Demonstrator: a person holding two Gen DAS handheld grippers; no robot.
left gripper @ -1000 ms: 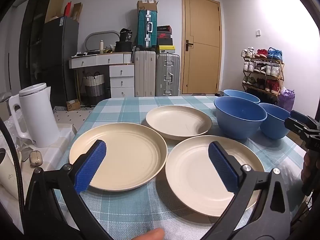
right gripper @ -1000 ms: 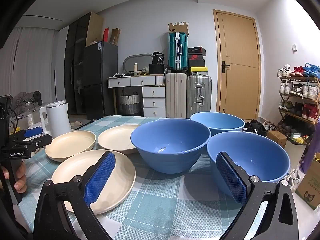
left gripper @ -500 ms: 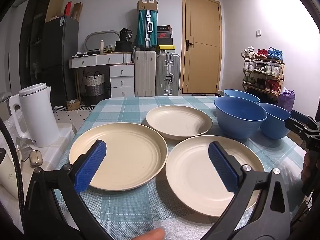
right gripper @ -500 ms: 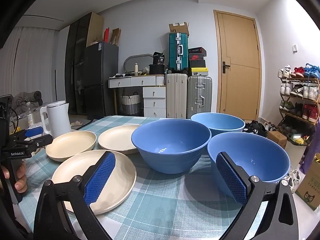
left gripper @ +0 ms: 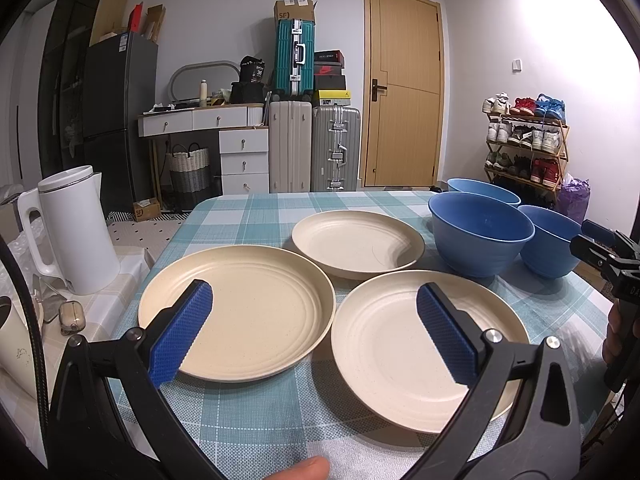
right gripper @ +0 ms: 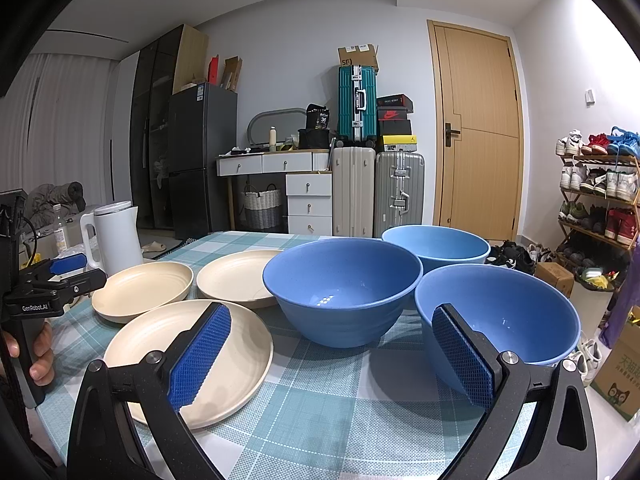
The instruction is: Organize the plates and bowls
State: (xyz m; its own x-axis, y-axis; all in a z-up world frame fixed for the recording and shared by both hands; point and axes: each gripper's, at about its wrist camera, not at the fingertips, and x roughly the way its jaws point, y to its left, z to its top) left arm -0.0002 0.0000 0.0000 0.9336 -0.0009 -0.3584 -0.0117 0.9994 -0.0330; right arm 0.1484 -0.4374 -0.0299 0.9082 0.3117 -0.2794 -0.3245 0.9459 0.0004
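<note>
Covering surface, teal checked cloth; three cream plates lying flat toward left, apart, none stacked; three blue bowls upright toward right, clustered close, contact between them hard to judge; white kettle off surface's left edge; left tool hovering above two nearest plates, blue pads spread wide, gripping nothing; right tool likewise wide apart, empty, in front of nearest bowl.
</note>
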